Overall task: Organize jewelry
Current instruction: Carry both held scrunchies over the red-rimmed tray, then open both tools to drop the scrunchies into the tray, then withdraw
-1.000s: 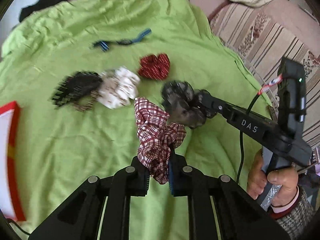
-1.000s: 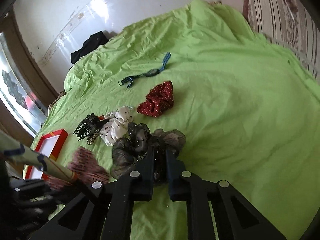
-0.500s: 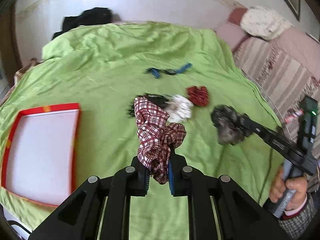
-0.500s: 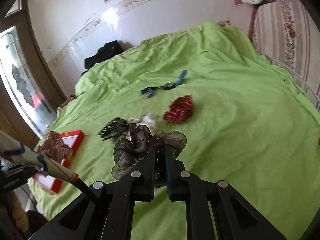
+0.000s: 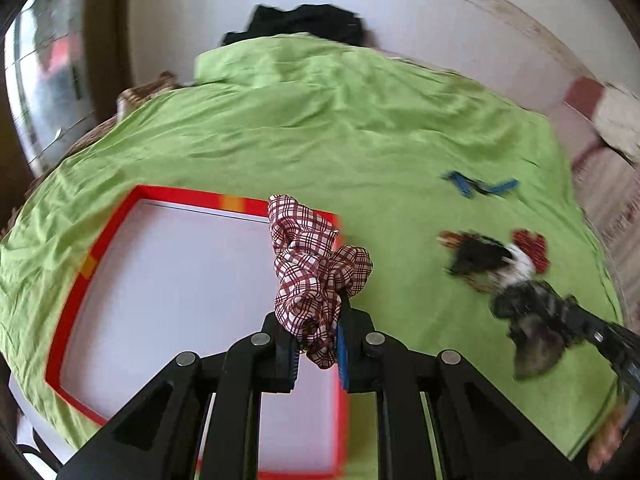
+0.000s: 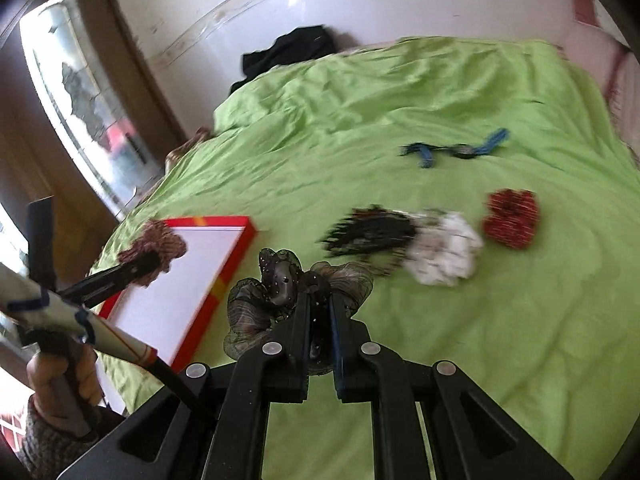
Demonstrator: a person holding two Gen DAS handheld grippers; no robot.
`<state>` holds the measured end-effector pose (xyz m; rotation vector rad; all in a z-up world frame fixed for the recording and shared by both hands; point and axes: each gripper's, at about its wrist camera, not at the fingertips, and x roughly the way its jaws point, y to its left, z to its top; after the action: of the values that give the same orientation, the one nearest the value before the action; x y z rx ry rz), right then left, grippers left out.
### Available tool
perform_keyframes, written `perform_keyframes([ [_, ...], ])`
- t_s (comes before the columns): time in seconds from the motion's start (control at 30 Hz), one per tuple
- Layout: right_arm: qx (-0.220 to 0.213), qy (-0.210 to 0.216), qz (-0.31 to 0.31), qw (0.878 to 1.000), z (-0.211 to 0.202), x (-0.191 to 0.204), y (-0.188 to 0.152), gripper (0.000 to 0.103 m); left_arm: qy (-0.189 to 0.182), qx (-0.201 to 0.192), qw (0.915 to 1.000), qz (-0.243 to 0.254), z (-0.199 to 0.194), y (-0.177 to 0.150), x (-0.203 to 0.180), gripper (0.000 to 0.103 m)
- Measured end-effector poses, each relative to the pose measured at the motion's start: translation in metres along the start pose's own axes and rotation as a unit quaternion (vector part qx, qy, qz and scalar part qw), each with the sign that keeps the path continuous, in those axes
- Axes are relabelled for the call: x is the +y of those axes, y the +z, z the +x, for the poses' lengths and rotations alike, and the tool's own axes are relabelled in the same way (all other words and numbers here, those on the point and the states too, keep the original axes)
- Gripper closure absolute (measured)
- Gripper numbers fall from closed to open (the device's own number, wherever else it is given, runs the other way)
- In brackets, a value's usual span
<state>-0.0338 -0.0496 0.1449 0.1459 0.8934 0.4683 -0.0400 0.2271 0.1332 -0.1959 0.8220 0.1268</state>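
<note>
A tray (image 6: pixel 236 264) lay on the bedspread (image 6: pixel 400 112) toward the window side. To its right, well apart, a hair claw (image 6: pixel 370 234) touched a scrunchie (image 6: pixel 448 254), with another scrunchie (image 6: pixel 510 218) just beyond. Behind these lay a watch (image 6: pixel 456 150). At the bed's far edge, against the wall, sat a garment (image 6: pixel 292 50).

Crumpled matt cloth bedsheet (image 5: pixel 360 128)
</note>
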Motion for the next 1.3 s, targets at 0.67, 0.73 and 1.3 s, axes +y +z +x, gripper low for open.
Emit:
perform_keyframes([
  [0.67,0.067,0.006,-0.078,0.995,0.173,0.147,0.052,0.093,0.070,0.034,0.9894,-0.123,0.080,0.056,0.145,0.087],
  [0.73,0.068,-0.001,-0.078,0.995,0.183,0.149,0.053,0.093,0.082,0.034,0.9883,-0.124,0.085,0.056,0.150,0.086],
  [1.3,0.062,-0.025,-0.073,0.995,0.163,0.142,0.028,0.034,0.061,-0.018,0.9867,-0.149,0.054,0.055,0.159,0.052],
])
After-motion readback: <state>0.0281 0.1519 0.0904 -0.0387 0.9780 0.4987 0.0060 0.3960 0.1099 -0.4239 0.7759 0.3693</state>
